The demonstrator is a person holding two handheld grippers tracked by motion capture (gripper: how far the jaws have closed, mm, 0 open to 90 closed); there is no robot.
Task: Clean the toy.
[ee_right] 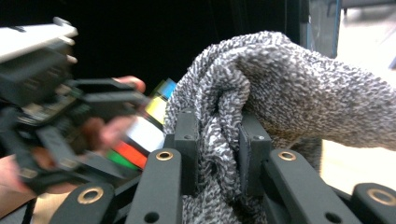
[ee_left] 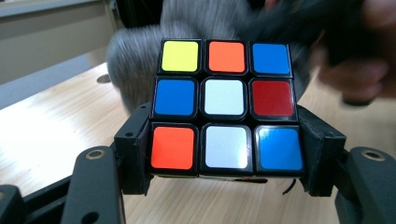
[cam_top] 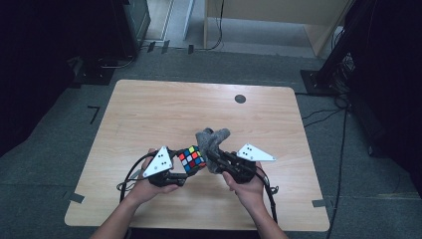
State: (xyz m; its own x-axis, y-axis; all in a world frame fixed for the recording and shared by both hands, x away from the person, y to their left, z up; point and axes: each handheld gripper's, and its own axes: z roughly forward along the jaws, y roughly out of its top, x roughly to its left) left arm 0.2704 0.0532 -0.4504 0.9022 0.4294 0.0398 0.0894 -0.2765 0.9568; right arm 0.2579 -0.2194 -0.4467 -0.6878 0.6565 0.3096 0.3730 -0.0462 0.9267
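My left hand-held gripper (ee_left: 224, 154) pinches Rubik's cube (ee_left: 225, 105); right hand-held gripper (ee_right: 217, 154) clamps grey knit cloth (ee_right: 289, 93) beside cube, above table (cam_top: 149, 109). Wiping seems underway, unfinished.

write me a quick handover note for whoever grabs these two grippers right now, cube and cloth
Left gripper: shut on the puzzle cube, jaws clamping its two sides, cube held above the table.
Right gripper: shut on the grey knitted cloth, a bunched fold pinched between the jaws.
Where things are: cube and cloth sit side by side over the near middle of the table; in the high view the cloth lies right against the cube.
Done: both things picked up.
Left: probably wiping the cube with the cloth; how much is wiped cannot be told.
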